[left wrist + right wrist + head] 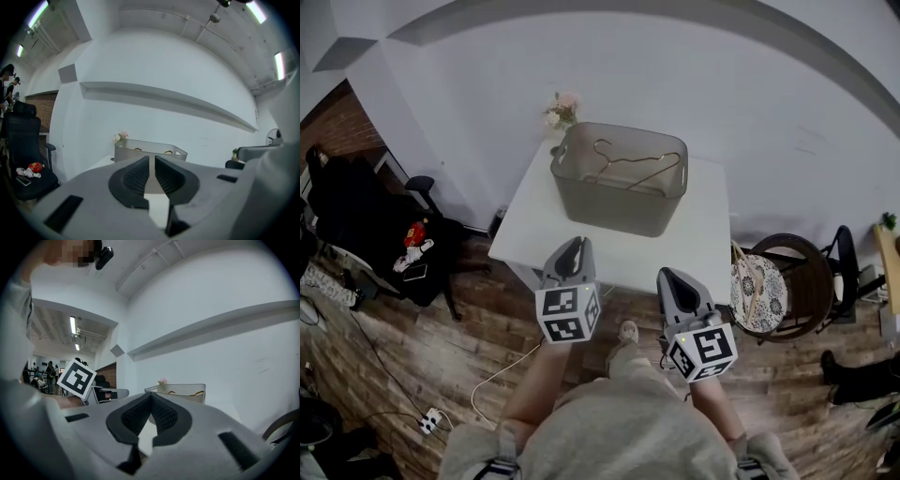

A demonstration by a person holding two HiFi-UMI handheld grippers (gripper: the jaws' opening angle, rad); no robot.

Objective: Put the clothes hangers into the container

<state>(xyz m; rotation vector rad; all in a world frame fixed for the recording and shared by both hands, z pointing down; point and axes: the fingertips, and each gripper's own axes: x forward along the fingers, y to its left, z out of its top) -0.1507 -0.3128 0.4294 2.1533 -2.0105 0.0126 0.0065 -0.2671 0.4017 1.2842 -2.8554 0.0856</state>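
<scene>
Nearest: the person's two forearms, each carrying a grey tool with a marker cube, both held over the wooden floor short of the bench. Left tongs (572, 247): jaws drawn to a thin slit, nothing between them. Right tongs (672, 277): tips meeting, likewise holding nothing. Both point toward the far side. Next: one white bench (698, 239), its near half bare, no item lying loose on the visible top. Far half of the bench: one grey plastic container (609, 204), open-topped with rounded corners, standing upright and well apart from both tongs. Inside it: the clothes hangers (630, 165), thin pale-metal wire, resting across the upper part of the container with one hook turned toward the far left; the exact count cannot be told, though there looks to be more than one. Behind the container's far-left corner: a small bunch of pale flowers (562, 108) against the white wall. To the left of the bench: a black chair (370, 220) with a red toy on its seat. To the right: a round dark chair (797, 281) with a patterned cushion. Status, by judgement: no hanger shows on the bench, the floor or in either tool, so the loading looks complete or very nearly so; nothing more to load is in view.
</scene>
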